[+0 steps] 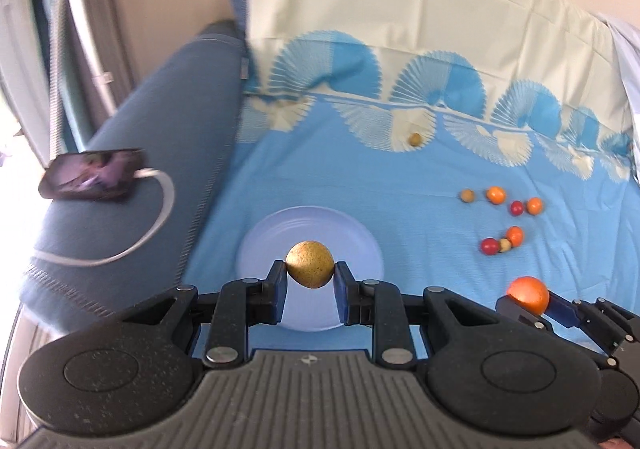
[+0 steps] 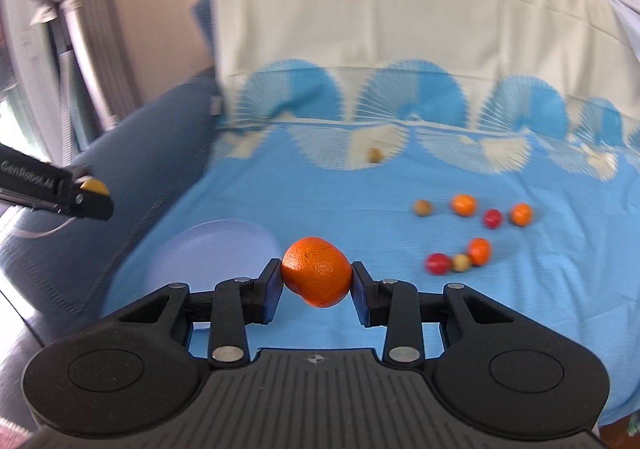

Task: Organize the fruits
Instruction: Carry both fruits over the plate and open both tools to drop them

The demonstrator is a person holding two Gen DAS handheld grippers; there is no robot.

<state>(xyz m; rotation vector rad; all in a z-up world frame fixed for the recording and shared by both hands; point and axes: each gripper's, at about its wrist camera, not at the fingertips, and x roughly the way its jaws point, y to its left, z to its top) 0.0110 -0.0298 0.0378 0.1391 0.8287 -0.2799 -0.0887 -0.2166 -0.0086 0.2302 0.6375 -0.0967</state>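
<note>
A blue patterned bedsheet carries a pale lilac plate near its left edge and, well apart to the right, a loose cluster of small fruits, with one stray brownish fruit farther back. The left gripper is clamped on a round golden-brown fruit and is seen directly over the plate, ahead and below, so it appears the nearer hand for a drop. The right gripper is closed on an orange, with the plate lying to its lower left; neither fruit shows a marked long axis.
</note>
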